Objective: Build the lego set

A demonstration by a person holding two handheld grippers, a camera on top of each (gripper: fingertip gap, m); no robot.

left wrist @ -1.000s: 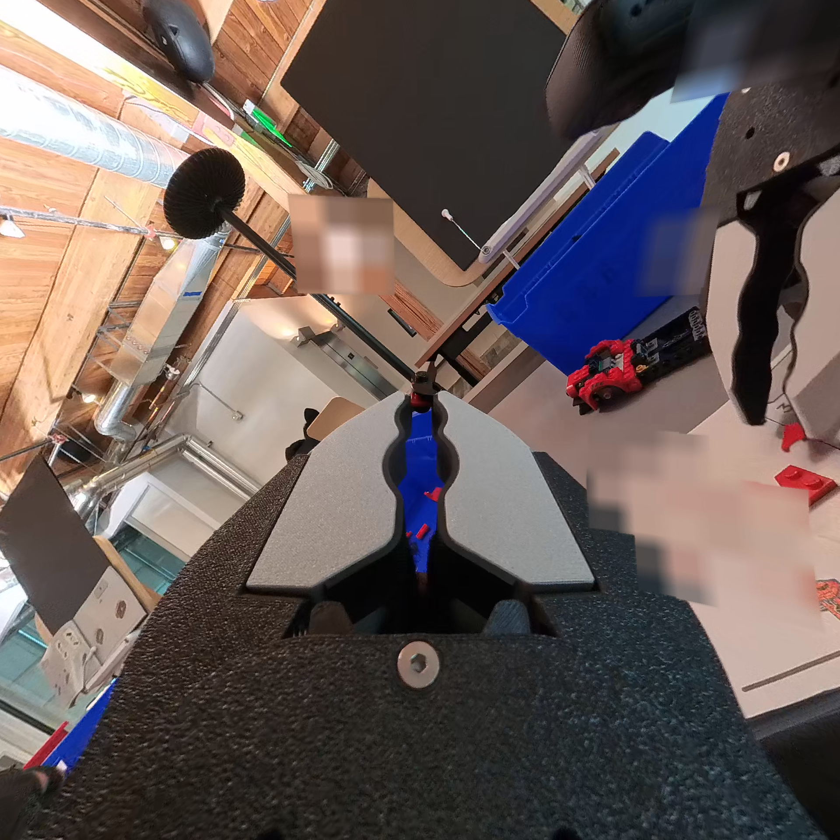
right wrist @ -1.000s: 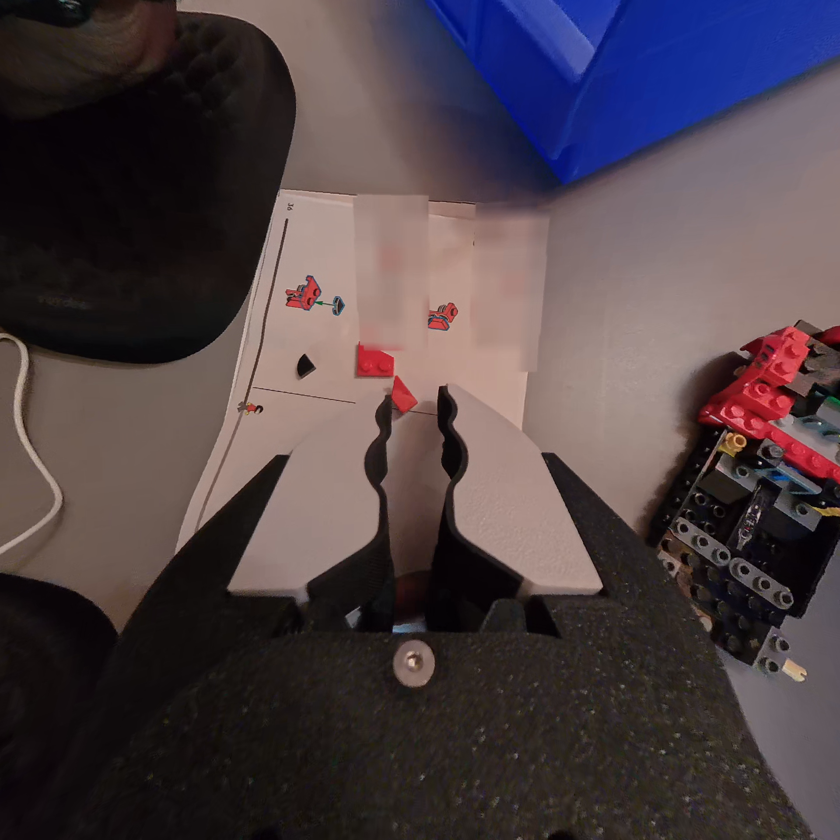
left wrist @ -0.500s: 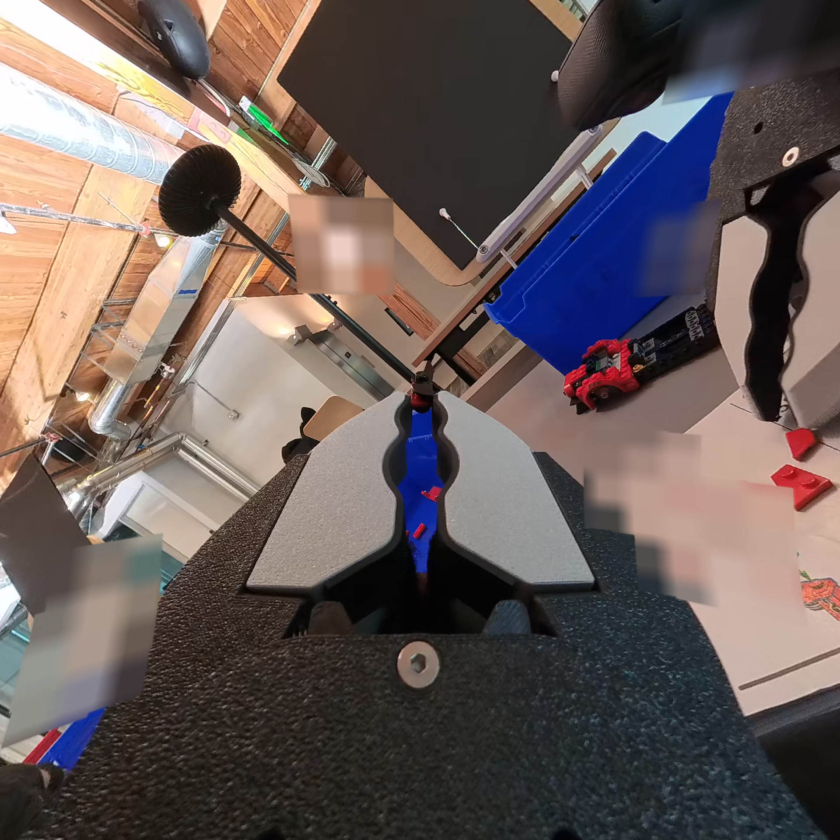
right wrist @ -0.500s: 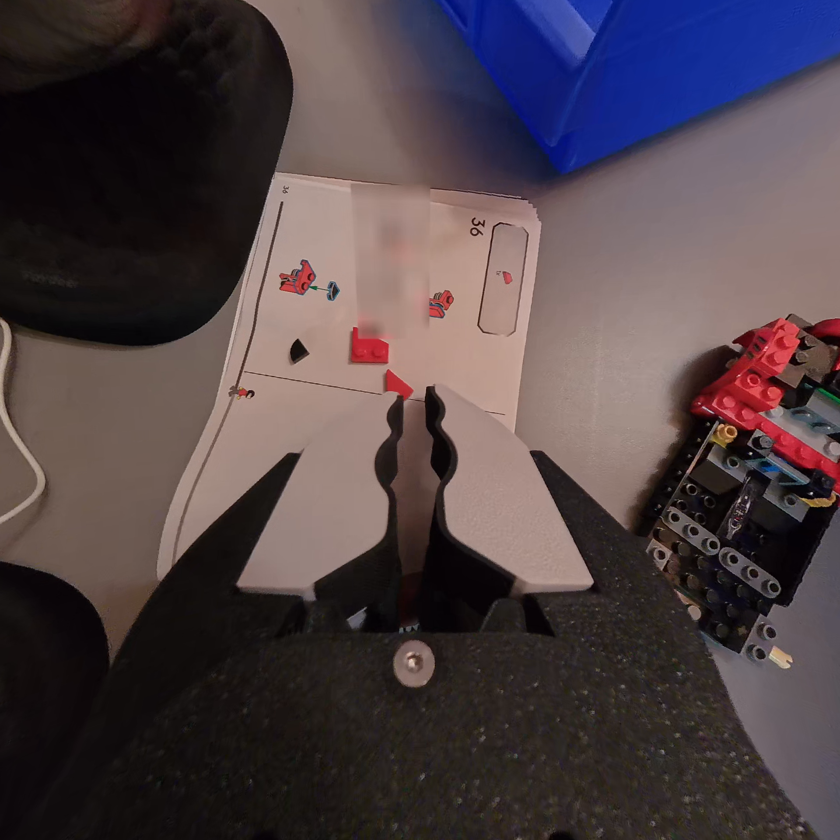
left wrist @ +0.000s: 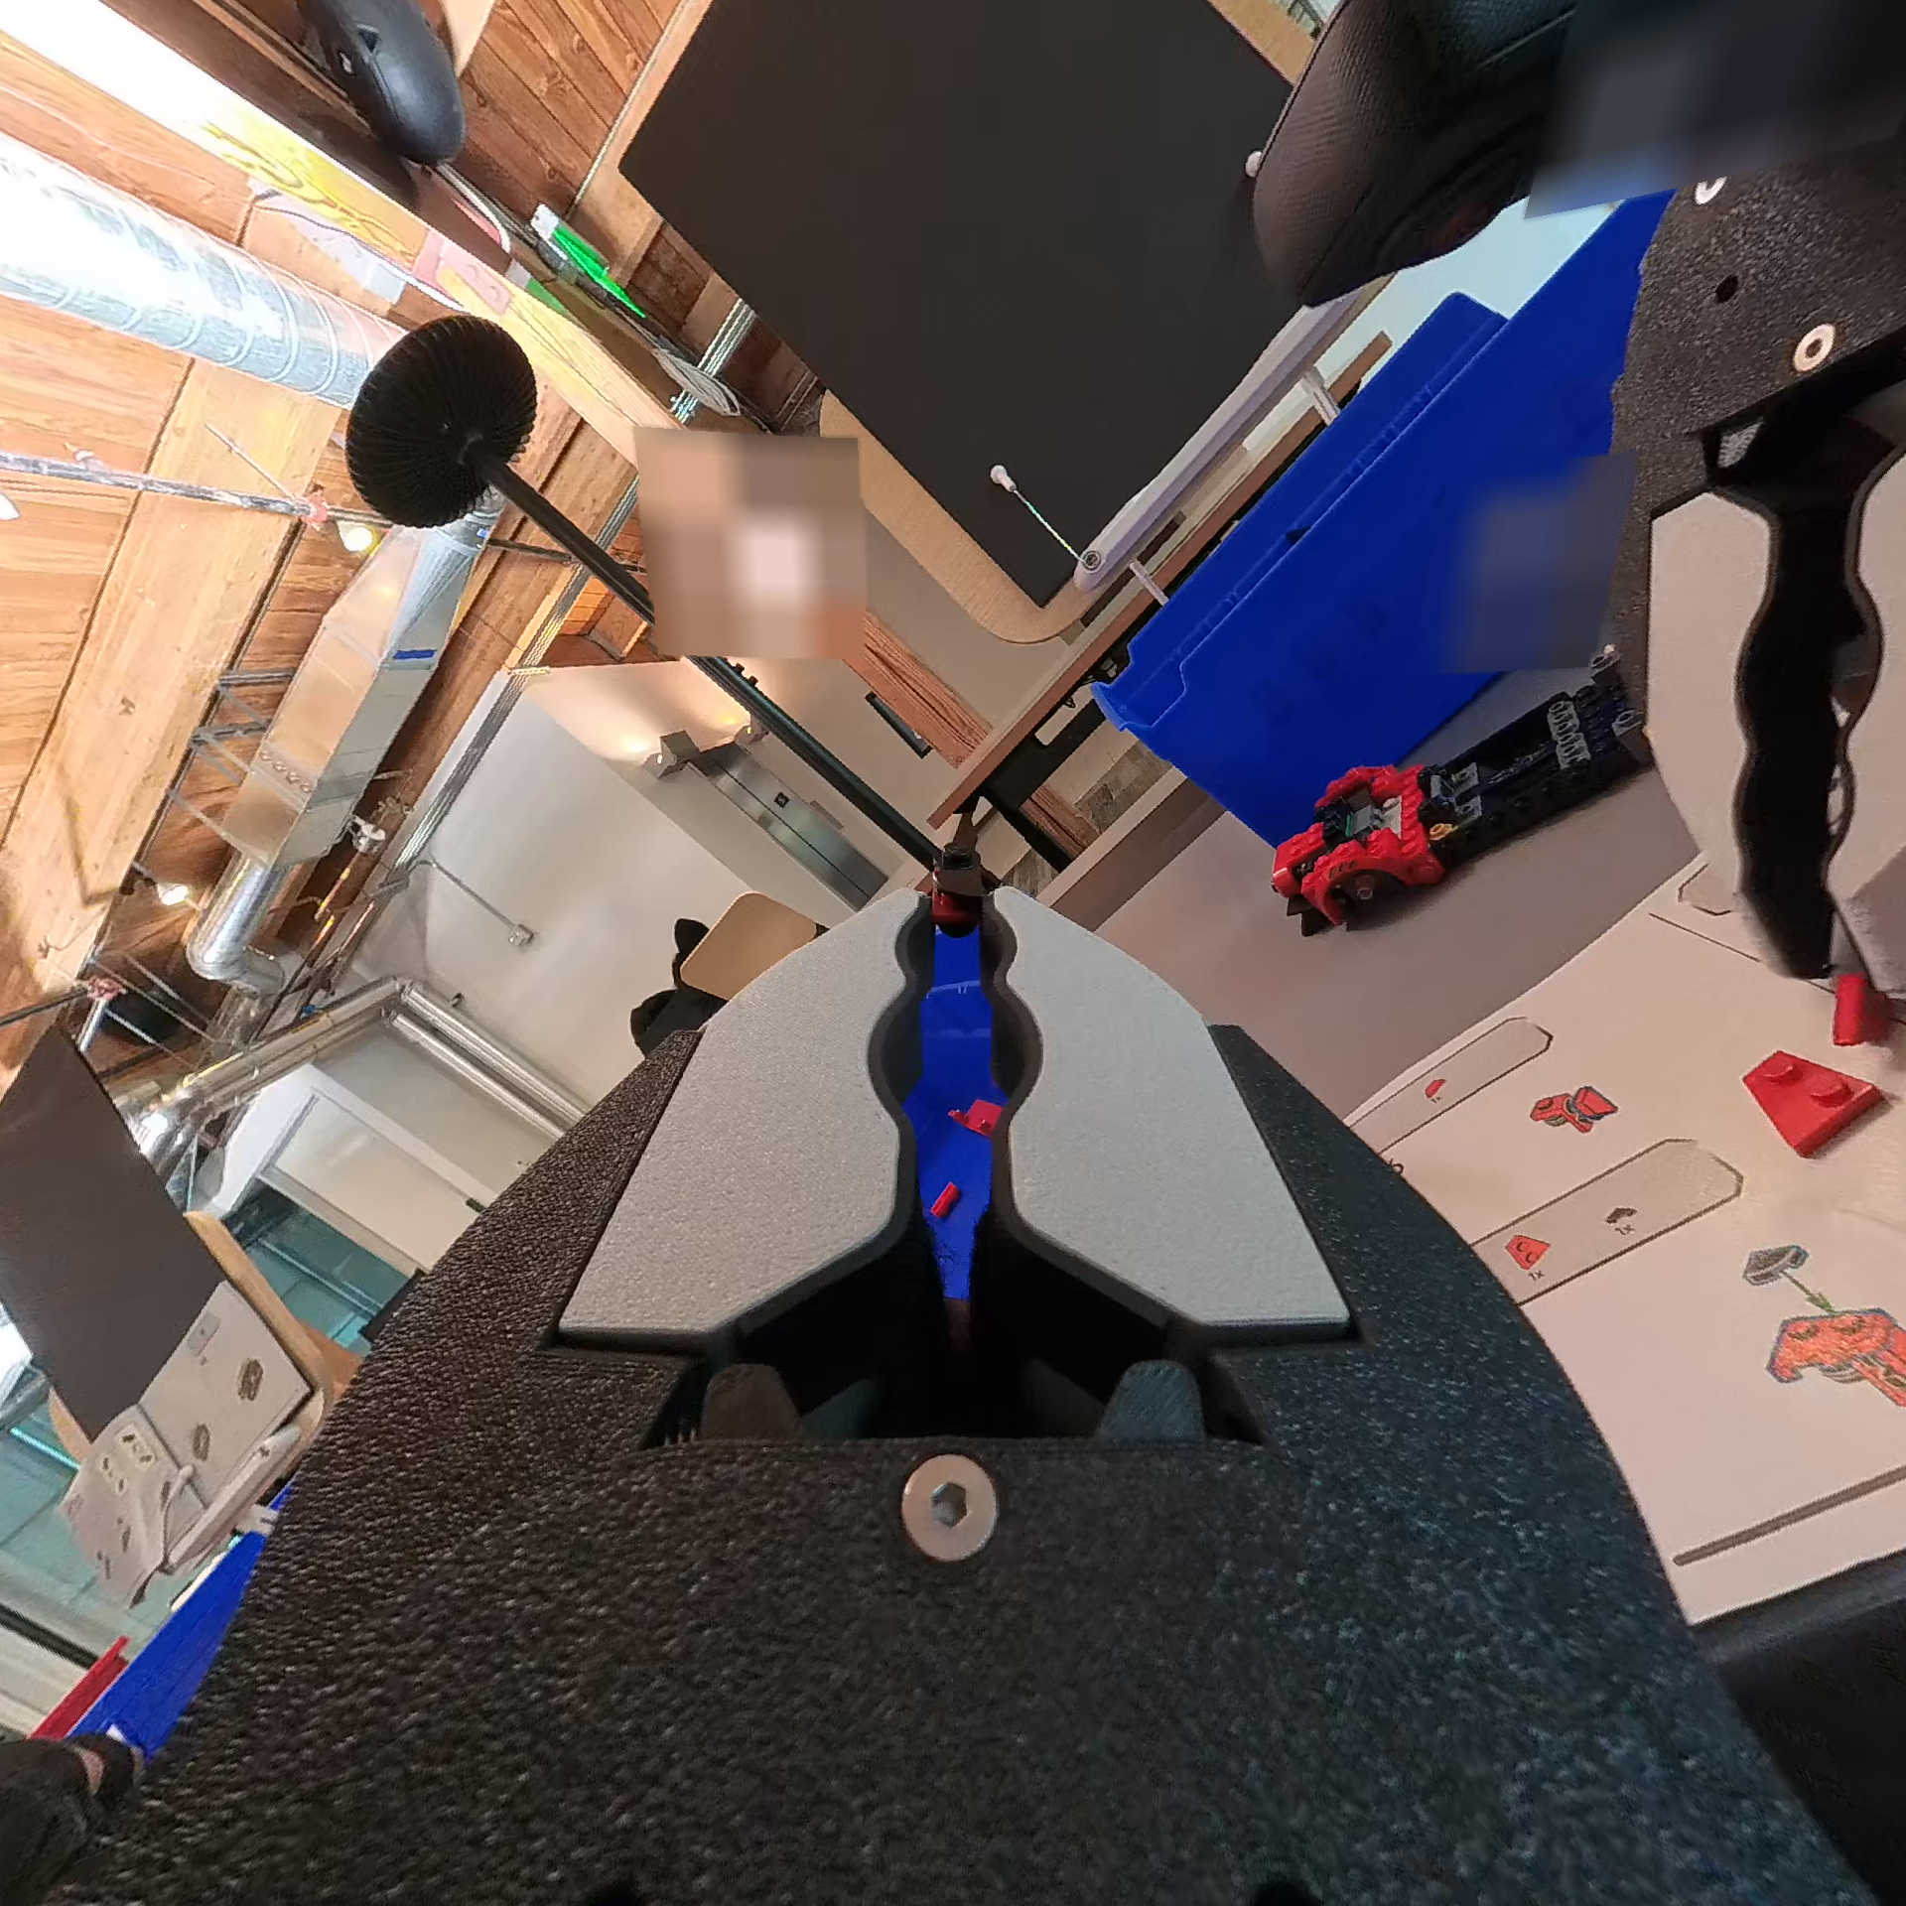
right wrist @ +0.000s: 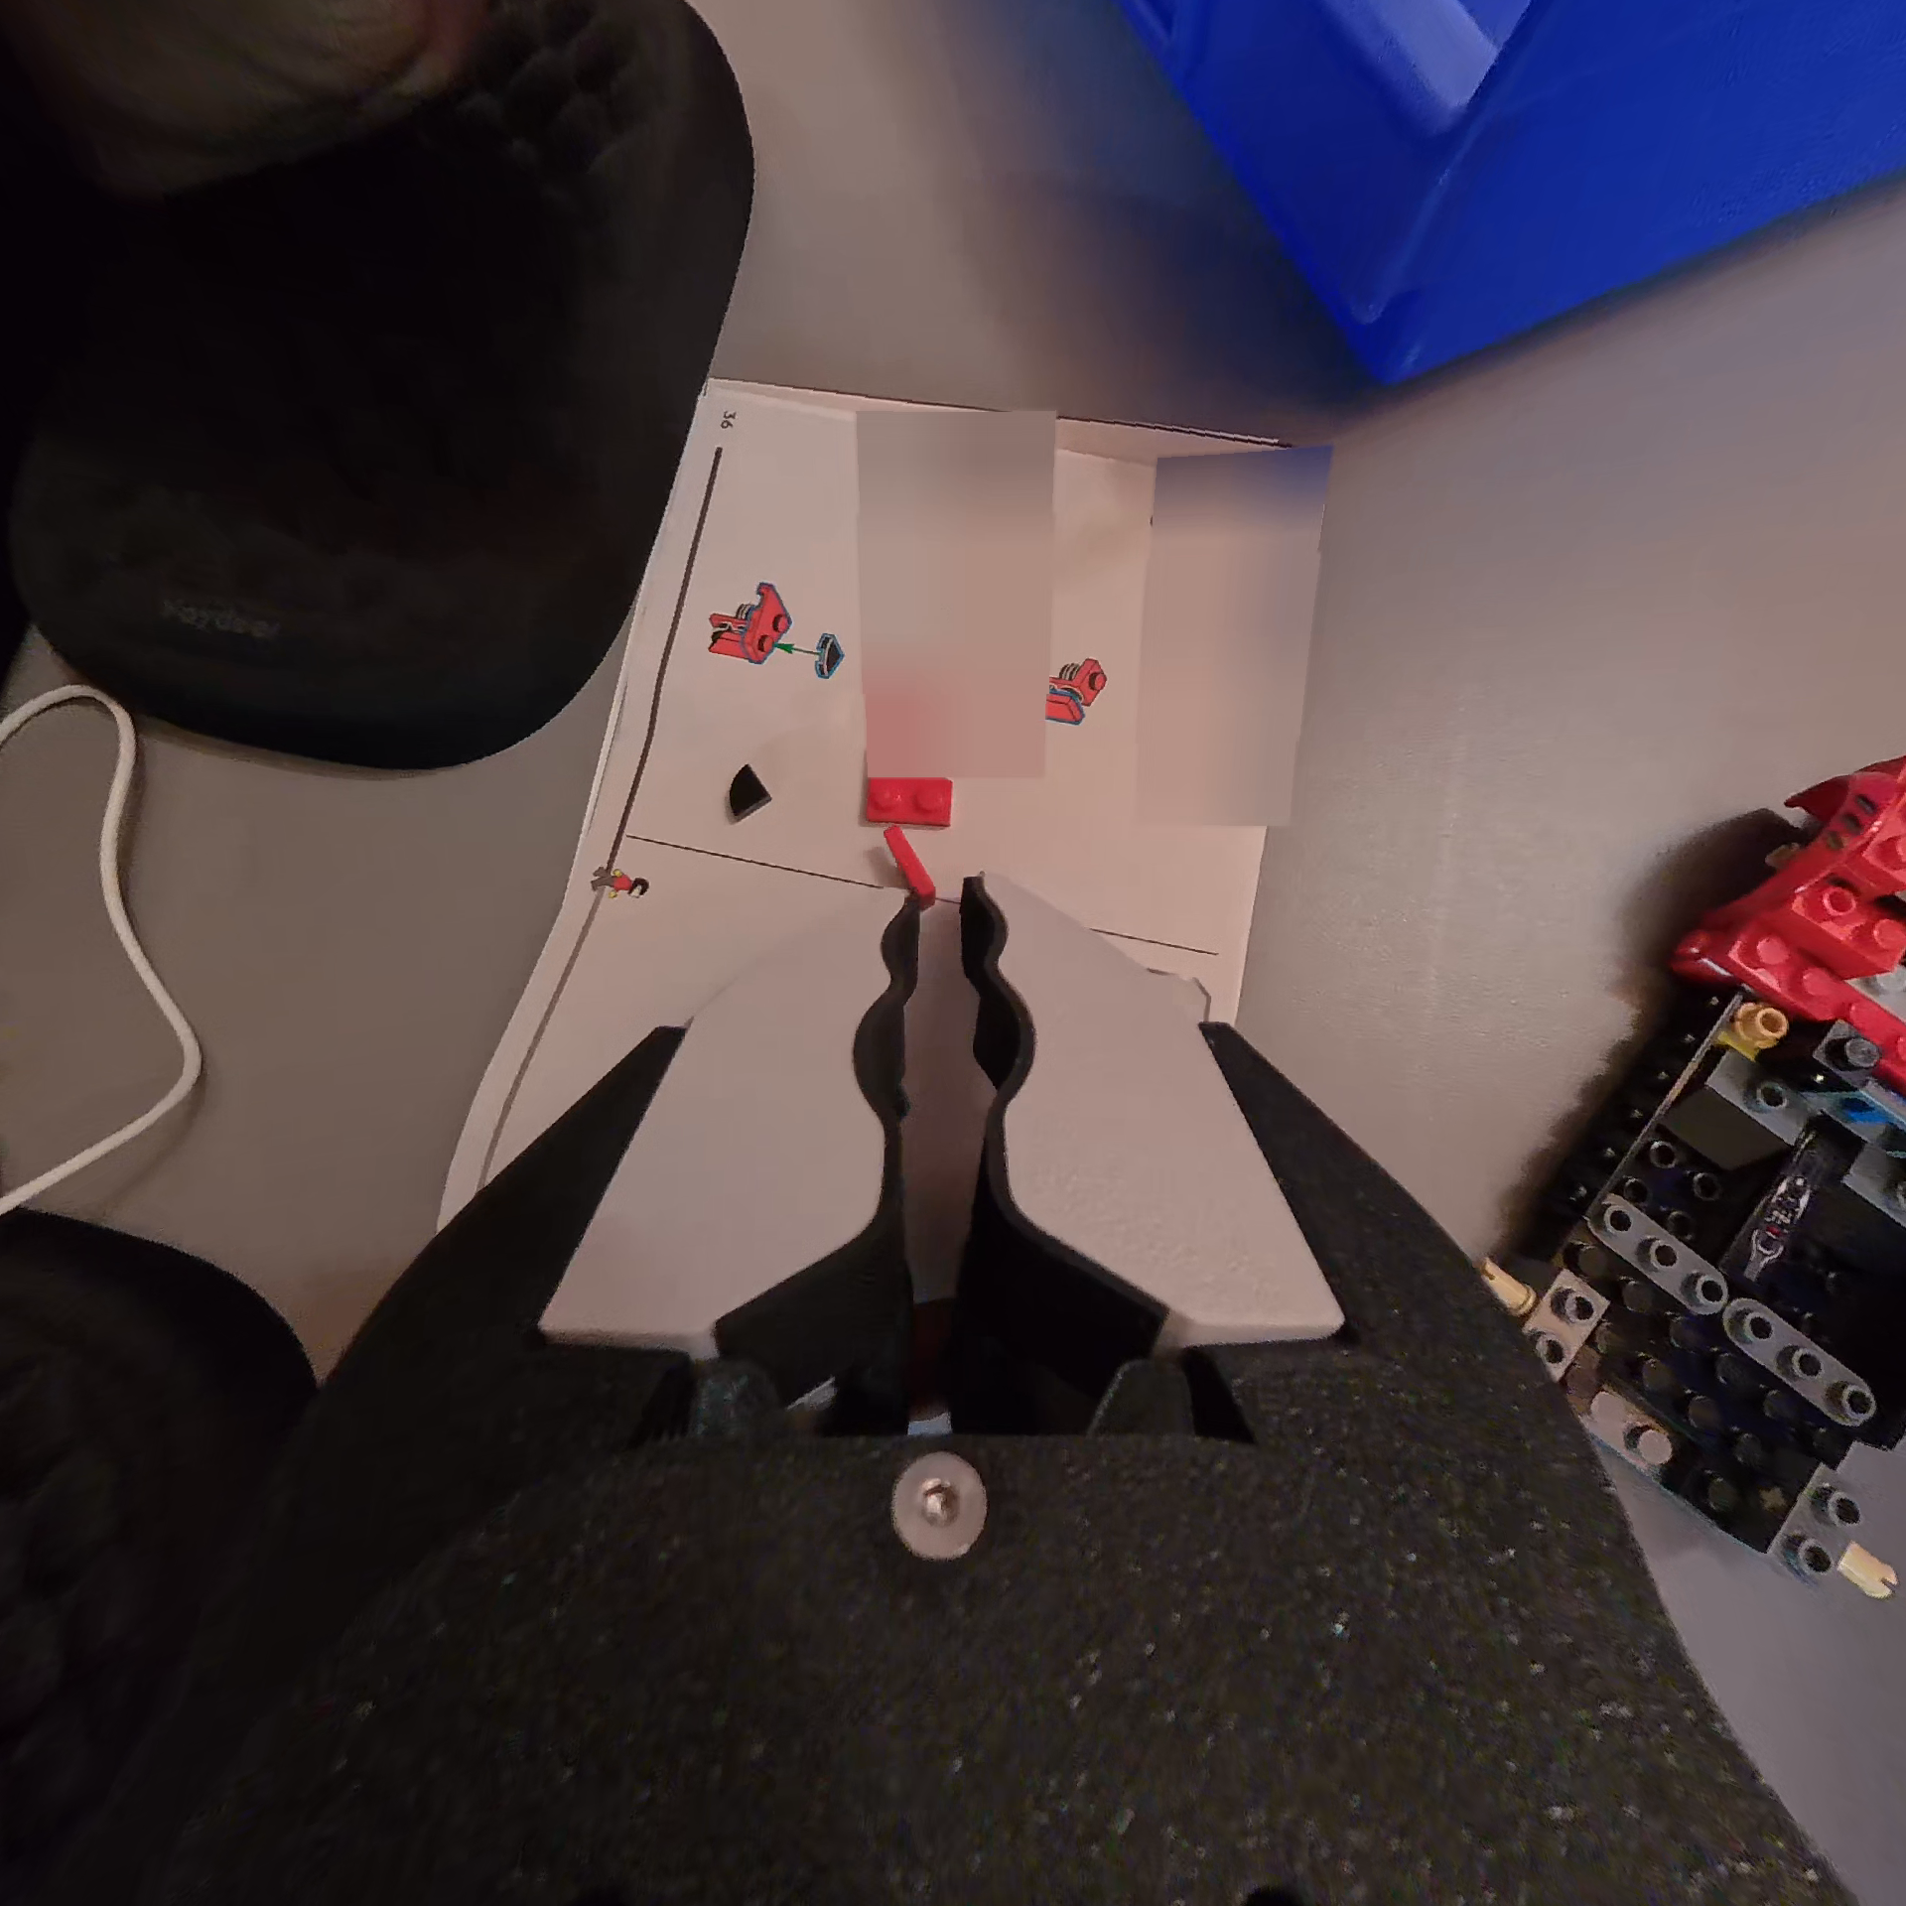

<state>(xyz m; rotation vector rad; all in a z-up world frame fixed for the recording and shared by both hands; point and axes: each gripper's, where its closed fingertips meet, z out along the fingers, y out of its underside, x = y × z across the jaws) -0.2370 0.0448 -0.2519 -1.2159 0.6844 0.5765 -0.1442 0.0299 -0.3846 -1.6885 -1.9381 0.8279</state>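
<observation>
Red and black: a small plastic lego piece sits pinched at the tips of the left gripper, raised off the table.

The right gripper has its jaws narrowly apart over the white paper instruction booklet, its tips at a small red sloped brick standing on edge; whether it grips it, I cannot tell. Just beyond lie a flat red studded plate and a black quarter-round tile. The partly built red-and-black lego vehicle rests on the grey table, near a blue plastic bin.
</observation>
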